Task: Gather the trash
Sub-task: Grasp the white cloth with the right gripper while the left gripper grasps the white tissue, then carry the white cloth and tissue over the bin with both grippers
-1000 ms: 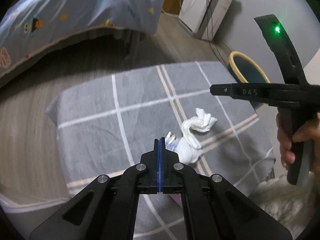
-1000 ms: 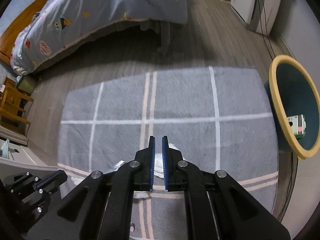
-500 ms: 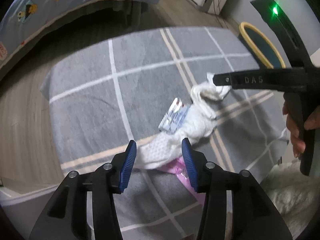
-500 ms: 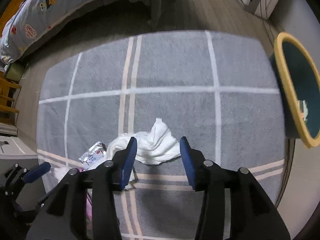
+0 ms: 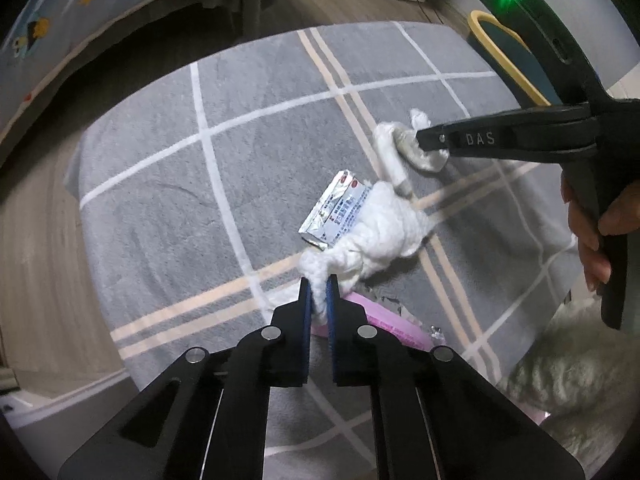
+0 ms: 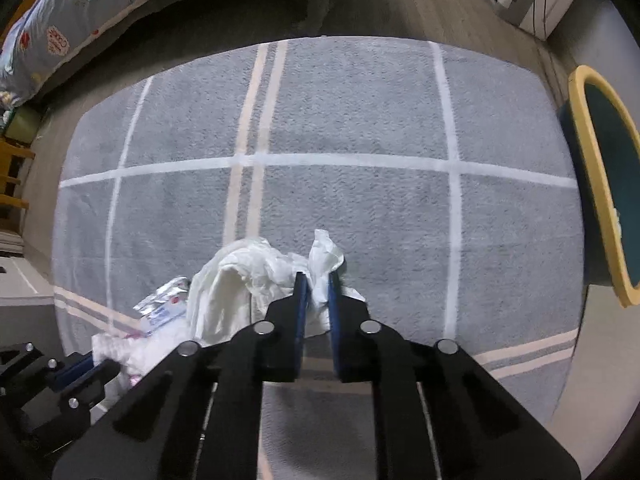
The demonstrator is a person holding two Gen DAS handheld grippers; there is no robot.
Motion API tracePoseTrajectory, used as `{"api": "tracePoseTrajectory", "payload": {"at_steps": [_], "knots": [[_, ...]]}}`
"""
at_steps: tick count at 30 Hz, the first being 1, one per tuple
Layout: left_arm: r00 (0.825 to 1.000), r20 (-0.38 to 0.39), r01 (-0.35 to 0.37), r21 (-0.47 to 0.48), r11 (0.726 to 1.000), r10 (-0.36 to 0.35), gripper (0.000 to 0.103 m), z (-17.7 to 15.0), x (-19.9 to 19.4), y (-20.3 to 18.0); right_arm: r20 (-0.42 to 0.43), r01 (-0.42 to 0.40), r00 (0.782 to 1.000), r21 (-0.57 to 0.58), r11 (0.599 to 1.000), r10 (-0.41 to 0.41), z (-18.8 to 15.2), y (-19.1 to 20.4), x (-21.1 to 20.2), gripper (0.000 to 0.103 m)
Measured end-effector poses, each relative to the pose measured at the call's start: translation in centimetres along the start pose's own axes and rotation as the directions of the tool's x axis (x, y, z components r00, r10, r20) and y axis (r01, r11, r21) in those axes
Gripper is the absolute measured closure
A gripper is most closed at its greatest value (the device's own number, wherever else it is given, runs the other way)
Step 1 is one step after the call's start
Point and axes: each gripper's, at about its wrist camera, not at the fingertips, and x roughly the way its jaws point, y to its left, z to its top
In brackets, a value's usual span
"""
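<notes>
Crumpled white tissue [image 5: 376,236] lies on the grey checked rug [image 5: 160,184], over a silver and blue wrapper [image 5: 336,212] and a pink packet [image 5: 384,324]. My left gripper [image 5: 318,292] is shut on the near end of this tissue. In the right wrist view, my right gripper [image 6: 318,288] is shut on a second white tissue [image 6: 324,260], next to a larger crumpled wad [image 6: 236,280] and the wrapper [image 6: 164,300]. In the left wrist view the right gripper [image 5: 424,140] sits over the far tissue [image 5: 400,148].
A dark bin with a yellow rim [image 6: 600,184] stands at the rug's right edge, also in the left wrist view [image 5: 504,52]. A bed with a blue cartoon cover [image 6: 60,28] lies beyond the rug. A white fluffy thing [image 5: 568,360] sits at lower right.
Both grippers opened half a second ago while dropping toward the rug, and have now closed on the tissues. The views have moved closer to the trash.
</notes>
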Motion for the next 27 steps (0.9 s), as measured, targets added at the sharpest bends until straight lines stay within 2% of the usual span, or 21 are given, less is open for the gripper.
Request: {"api": "tracePoseTrajectory", "payload": {"at_steps": [5, 9, 13, 17, 19, 22, 25, 27], "knots": [[0.999, 0.051, 0.004, 0.012, 1.0, -0.005, 0.096, 0.2, -1.4, -0.1, 0.051, -0.089, 0.995, 0.025, 0.996, 0.088, 0.7, 0.1, -2.3, 0.095], [0.991, 0.13, 0.015, 0.021, 1.0, -0.018, 0.096, 0.7, -3.7, -0.3, 0.114, -0.15, 0.983, 0.05, 0.987, 0.144, 1.1, -0.6, -5.1, 0.095], [0.974, 0.219, 0.051, 0.009, 0.999, -0.051, 0.096, 1.3, -6.5, -0.5, 0.2, -0.188, 0.964, 0.058, 0.98, 0.173, 1.3, -1.9, -8.7, 0.095], [0.957, 0.28, 0.078, 0.019, 0.997, -0.08, 0.096, 2.0, -8.3, -1.5, 0.287, -0.23, 0.936, 0.061, 0.971, 0.204, 1.6, -4.7, -12.6, 0.095], [0.952, 0.294, 0.086, 0.012, 0.996, -0.086, 0.096, 2.9, -8.0, -1.9, 0.316, -0.238, 0.926, 0.057, 0.97, 0.208, 1.6, -5.5, -13.9, 0.095], [0.964, 0.247, 0.102, 0.009, 0.995, -0.101, 0.096, 3.8, -6.3, -3.1, 0.361, -0.238, 0.911, 0.071, 0.969, 0.197, 1.4, -7.4, -15.8, 0.095], [0.972, 0.224, 0.058, 0.05, 0.997, -0.068, 0.096, 4.7, -4.9, -4.8, 0.403, -0.225, 0.899, 0.089, 0.97, 0.171, 1.4, -10.1, -17.6, 0.095], [0.973, 0.231, 0.001, 0.074, 0.997, -0.018, 0.096, 5.3, -4.6, -5.4, 0.421, -0.237, 0.89, 0.104, 0.966, 0.173, 1.2, -11.5, -18.2, 0.095]]}}
